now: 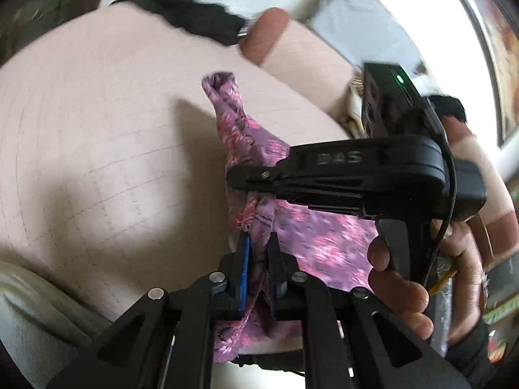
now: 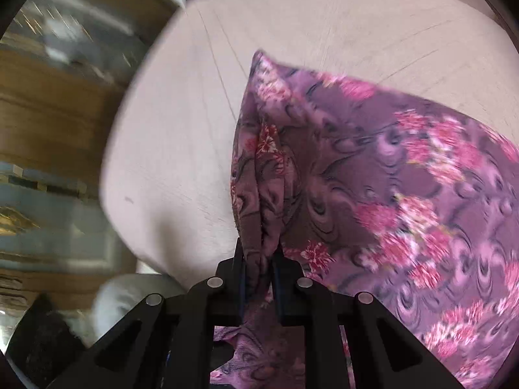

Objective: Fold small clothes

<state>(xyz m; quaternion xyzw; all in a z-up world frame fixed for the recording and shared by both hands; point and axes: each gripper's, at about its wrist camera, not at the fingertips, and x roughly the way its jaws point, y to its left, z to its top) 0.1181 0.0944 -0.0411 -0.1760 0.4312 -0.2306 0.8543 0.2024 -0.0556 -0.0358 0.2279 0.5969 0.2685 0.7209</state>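
A purple garment with pink flowers (image 1: pixel 324 236) lies on a pale pink cloth-covered surface (image 1: pixel 97 129). My left gripper (image 1: pixel 258 243) is shut on a bunched edge of the garment, which is pinched between its blue pads (image 1: pixel 245 259). In the left wrist view my right gripper (image 1: pixel 249 183) comes in from the right, held by a hand (image 1: pixel 408 278), with its jaws closed on the same fabric. In the right wrist view the right gripper (image 2: pixel 258 259) is shut on a gathered fold of the floral garment (image 2: pixel 389 178), which spreads away to the right.
Dark clothing (image 1: pixel 188 16) lies at the far edge of the pink surface. A grey cushion (image 1: pixel 29 308) sits at the lower left. Wooden furniture (image 2: pixel 48 113) stands left of the surface in the right wrist view. A bare arm (image 1: pixel 266 35) shows at the back.
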